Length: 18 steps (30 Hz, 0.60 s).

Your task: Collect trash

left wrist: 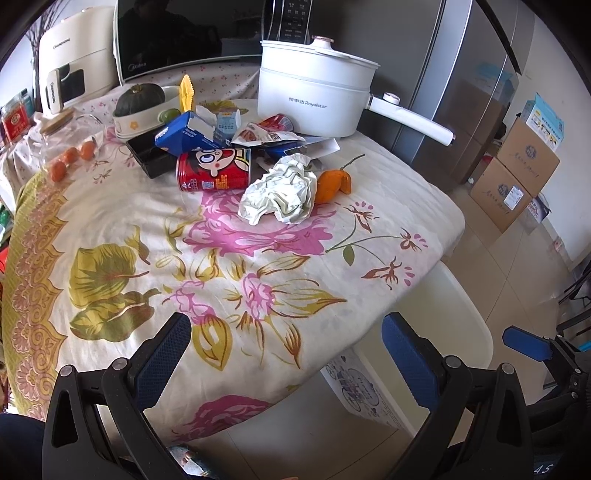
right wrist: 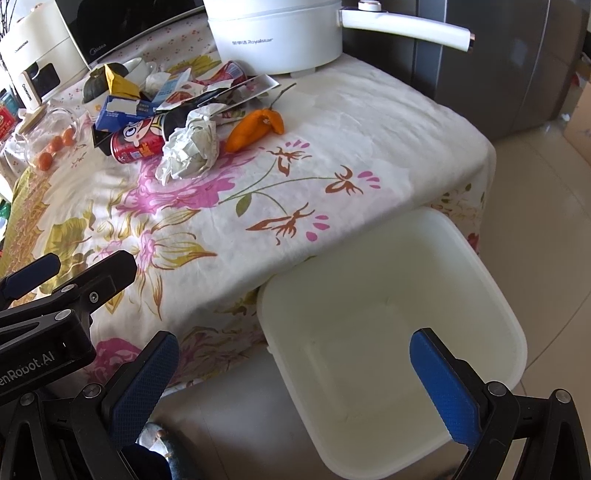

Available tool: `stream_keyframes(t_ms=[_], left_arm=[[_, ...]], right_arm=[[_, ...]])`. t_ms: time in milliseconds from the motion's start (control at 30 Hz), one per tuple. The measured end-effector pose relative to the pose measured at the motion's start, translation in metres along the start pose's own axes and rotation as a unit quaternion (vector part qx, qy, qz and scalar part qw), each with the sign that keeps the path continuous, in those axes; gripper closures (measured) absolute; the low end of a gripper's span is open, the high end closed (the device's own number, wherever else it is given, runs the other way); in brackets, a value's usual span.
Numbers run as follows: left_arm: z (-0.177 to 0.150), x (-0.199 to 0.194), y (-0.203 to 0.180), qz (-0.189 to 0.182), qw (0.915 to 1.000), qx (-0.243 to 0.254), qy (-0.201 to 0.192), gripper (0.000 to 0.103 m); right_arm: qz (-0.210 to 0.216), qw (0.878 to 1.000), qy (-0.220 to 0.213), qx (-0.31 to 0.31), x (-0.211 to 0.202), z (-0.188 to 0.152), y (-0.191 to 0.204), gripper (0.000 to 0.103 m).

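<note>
A pile of trash lies at the far side of the flowered table: a crumpled white paper (left wrist: 280, 190) (right wrist: 190, 147), a red can on its side (left wrist: 214, 170) (right wrist: 138, 142), a blue carton (left wrist: 184, 133) (right wrist: 122, 110), wrappers (left wrist: 266, 134) and an orange peel (left wrist: 332, 182) (right wrist: 255, 127). A white bin (right wrist: 391, 332) stands on the floor at the table's near corner; it looks empty. My left gripper (left wrist: 288, 354) is open and empty over the table's near edge. My right gripper (right wrist: 291, 384) is open and empty above the bin.
A white Royalstar pot (left wrist: 314, 88) with a long handle stands behind the pile. A squash in a bowl (left wrist: 140, 101), a black tray (left wrist: 151, 157), small oranges (left wrist: 70, 158), a microwave (left wrist: 184, 33) and a glass jar are at the back left. Cardboard boxes (left wrist: 517, 173) sit on the floor right.
</note>
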State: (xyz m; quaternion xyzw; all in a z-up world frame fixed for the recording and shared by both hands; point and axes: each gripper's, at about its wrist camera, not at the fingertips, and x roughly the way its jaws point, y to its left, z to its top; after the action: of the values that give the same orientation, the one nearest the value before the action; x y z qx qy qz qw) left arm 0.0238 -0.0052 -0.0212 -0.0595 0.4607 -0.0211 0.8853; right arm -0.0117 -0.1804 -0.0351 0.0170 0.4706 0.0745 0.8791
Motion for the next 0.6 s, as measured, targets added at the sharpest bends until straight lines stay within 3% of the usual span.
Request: stream_keyframes(t_ms=[367,600], left_arm=[[-0.0005,0.0002,0.0003,0.0,1.0,0.0,0.001,0.0],[-0.0022,0.0007,0.0008,-0.001,1.0,0.001,0.001,0.0]], right_arm=[[-0.011,1.0,0.001,-0.006,0.0006,0.0004,0.0002,0.0],[0.008,1.0,-0.011,0.002,0.0026,-0.0033,0.0017,0.0]])
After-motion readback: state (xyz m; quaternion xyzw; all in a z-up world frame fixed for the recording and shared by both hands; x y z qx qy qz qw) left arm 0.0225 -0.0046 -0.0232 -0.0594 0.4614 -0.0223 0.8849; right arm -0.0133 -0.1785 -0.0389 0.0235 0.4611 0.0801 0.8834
